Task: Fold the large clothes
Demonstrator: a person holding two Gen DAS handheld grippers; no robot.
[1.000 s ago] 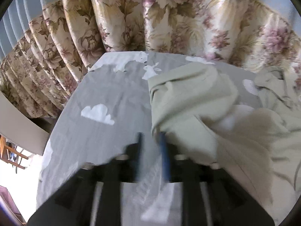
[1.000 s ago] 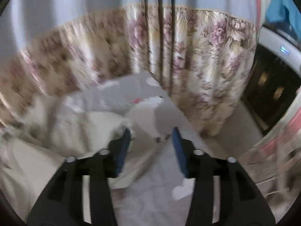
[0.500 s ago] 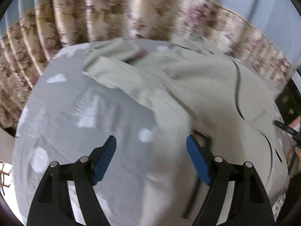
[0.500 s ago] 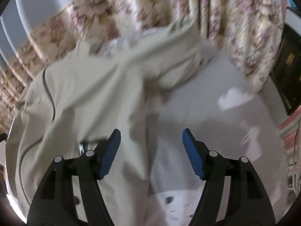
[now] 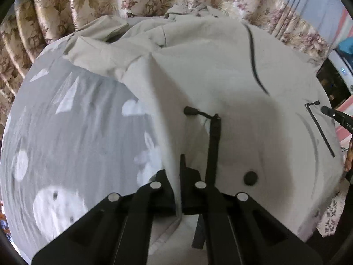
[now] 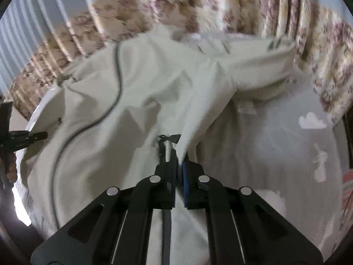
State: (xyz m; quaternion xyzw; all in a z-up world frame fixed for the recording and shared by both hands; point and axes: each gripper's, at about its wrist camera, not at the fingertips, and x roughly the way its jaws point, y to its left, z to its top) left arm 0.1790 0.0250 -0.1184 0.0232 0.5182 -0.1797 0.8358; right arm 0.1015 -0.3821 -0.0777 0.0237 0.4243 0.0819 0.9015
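Note:
A large pale beige jacket [image 5: 220,70] with dark zips and piping lies spread over a grey table cover [image 5: 66,132]. My left gripper [image 5: 178,170] is shut on the jacket's left side edge, near a zipped pocket [image 5: 211,145]. In the right wrist view the same jacket [image 6: 110,101] fills the left and middle. My right gripper [image 6: 179,162] is shut on the jacket's right side edge beside a dark zip pull [image 6: 169,138]. A sleeve [image 6: 260,66] lies folded at the far right.
The grey cover carries white cloud and rabbit prints [image 6: 312,120]. A floral curtain [image 5: 99,2] hangs close behind the table. A dark appliance [image 5: 335,81] stands at the right. The other gripper's tip shows at the frame edges [image 5: 335,114] [image 6: 19,137].
Both grippers were open half a second ago and have closed on the jacket's opposite side edges. The jacket, bunched a second ago, now lies spread across the table.

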